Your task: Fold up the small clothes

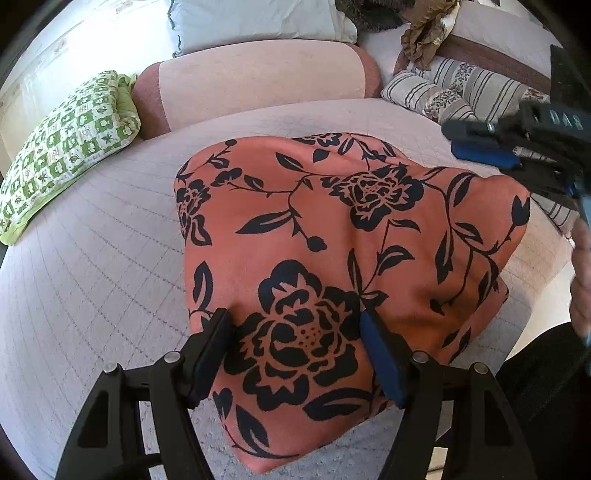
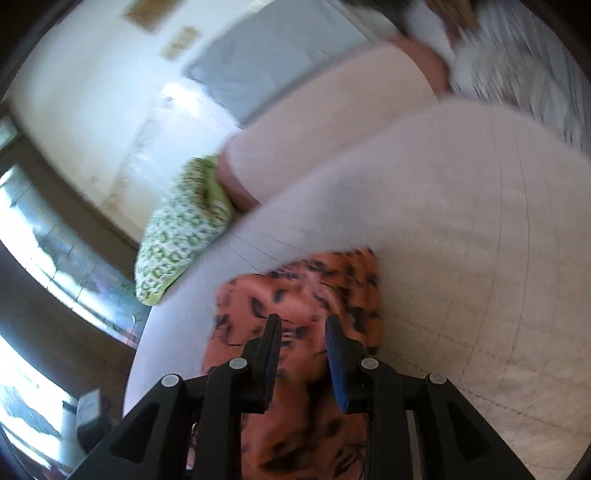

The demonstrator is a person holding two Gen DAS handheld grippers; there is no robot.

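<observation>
A salmon-orange garment with a black flower print (image 1: pixel 332 229) lies folded on the pale quilted bed (image 1: pixel 92 266). My left gripper (image 1: pixel 293 317) is open, its fingers resting on the garment's near part, one on each side of a large printed flower. My right gripper (image 2: pixel 303 323) is open and empty above the same garment (image 2: pixel 299 295) in the blurred right wrist view. It also shows at the right edge of the left wrist view (image 1: pixel 491 147), raised above the garment's far right corner.
A green-and-white patterned pillow (image 1: pixel 62 147) lies at the left. A pink bolster (image 1: pixel 255 81) and a pale blue pillow (image 1: pixel 258 22) lie behind. Striped cushions (image 1: pixel 461 92) and a brown crumpled cloth (image 1: pixel 424 37) sit at the back right. The bed's edge (image 2: pixel 147 332) drops to dark floor.
</observation>
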